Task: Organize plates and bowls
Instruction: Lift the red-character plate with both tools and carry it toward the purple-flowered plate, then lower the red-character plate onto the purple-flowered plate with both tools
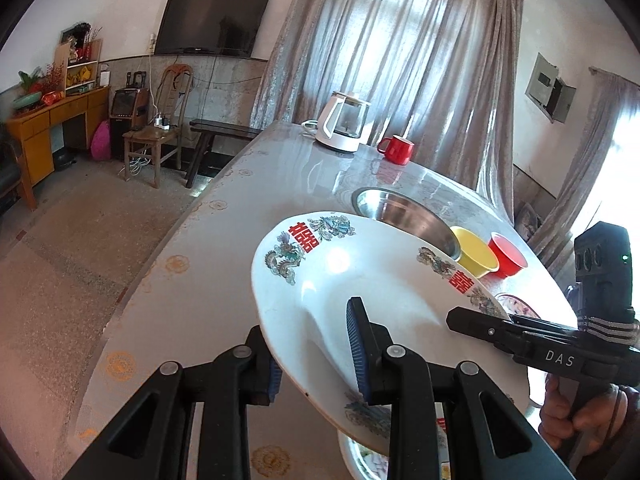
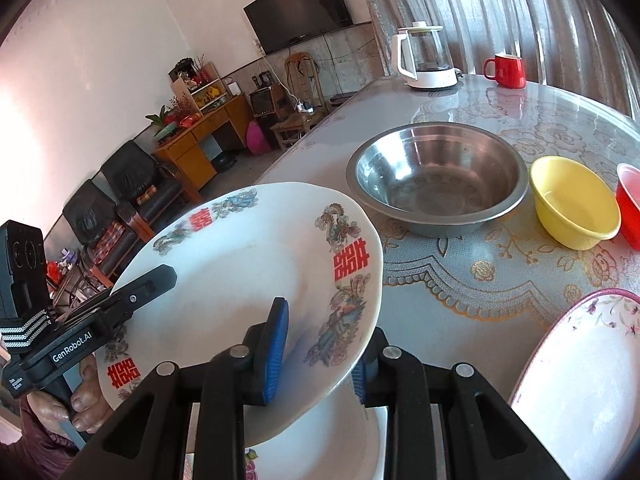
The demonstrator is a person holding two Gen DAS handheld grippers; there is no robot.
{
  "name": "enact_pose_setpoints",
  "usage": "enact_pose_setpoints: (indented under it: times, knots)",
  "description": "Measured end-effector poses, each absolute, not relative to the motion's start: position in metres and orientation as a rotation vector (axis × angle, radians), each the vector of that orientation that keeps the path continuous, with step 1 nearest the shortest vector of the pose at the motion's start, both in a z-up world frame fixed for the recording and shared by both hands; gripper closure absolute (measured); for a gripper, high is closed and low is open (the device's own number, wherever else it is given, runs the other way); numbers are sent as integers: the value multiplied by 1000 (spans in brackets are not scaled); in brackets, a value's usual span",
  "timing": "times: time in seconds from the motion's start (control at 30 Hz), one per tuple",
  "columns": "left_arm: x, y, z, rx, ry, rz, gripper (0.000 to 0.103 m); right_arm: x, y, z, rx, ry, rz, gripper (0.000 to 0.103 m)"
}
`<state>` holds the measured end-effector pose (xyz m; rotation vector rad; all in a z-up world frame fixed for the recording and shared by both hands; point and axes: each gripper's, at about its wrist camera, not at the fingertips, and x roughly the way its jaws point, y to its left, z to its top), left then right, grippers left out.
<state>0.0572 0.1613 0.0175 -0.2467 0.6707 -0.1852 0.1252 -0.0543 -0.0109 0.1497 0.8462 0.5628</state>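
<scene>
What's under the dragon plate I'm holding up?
Another white plate with a flower at its rim lies below the dragon plate. Most of it is covered, so anything beneath stays unseen.

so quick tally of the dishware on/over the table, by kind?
Plates: 3 — dragon-pattern plate held by both grippers, white plate beneath it, pink-rimmed floral plate
Bowls: 3 — steel bowl, yellow bowl, red bowl
Mugs: 1 — red mug
Kettles: 1 — white glass kettle
Total: 8
</scene>
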Motion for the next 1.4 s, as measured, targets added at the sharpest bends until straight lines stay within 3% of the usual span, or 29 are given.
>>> enact_pose_setpoints:
  times: [0.9, 1.4]
  knots:
    - [44, -50, 7, -156, 813, -568, 70, 29, -248, -14, 336, 800, 196, 76]
    - [59, -83, -16, -134, 897, -590, 67, 23, -286, -34, 368, 846, 95, 74]
